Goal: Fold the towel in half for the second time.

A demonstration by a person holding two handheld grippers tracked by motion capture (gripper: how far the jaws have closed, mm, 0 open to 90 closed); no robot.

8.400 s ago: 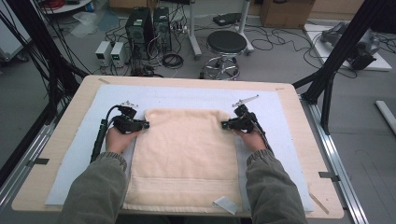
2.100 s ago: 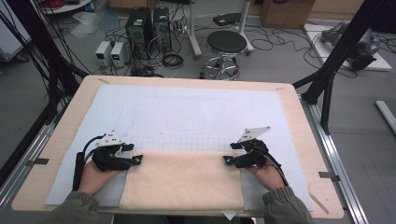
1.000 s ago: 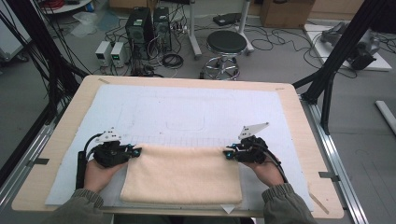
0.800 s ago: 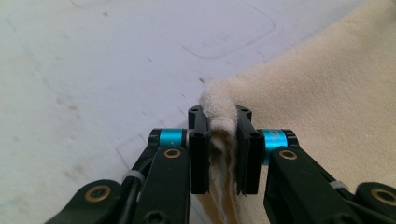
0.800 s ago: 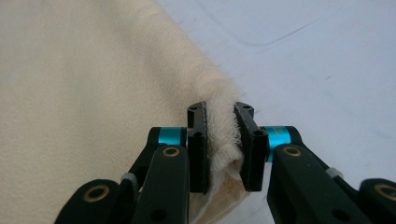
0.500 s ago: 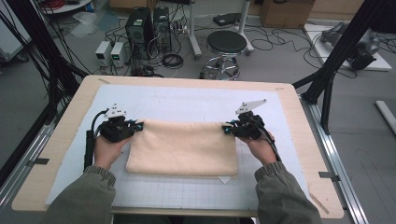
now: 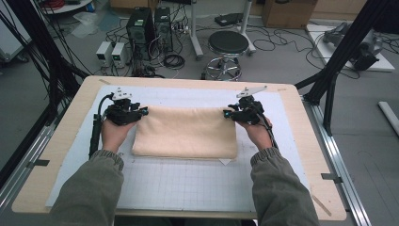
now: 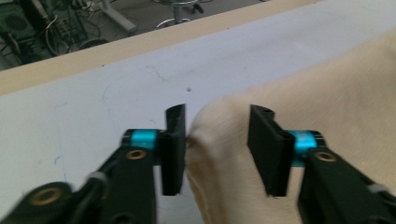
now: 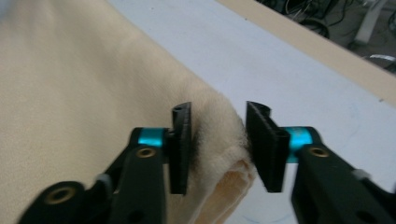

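Folded beige towel [image 7: 185,132] lies flat on the desk [image 7: 61,141], spanning between both tools. Left tool [image 7: 141,112] at the towel's far left corner: jaws have just been opening, corner between them, released. Right tool [image 7: 227,114] at the far right corner: likewise just opening, fold loose between the jaws.

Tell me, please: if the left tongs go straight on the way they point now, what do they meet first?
The left tongs, jaws just opened, straddle a corner of the cream towel. Going straight on, they would probably push into that towel fold first. Beyond it lies the white mat; depth is hard to judge.
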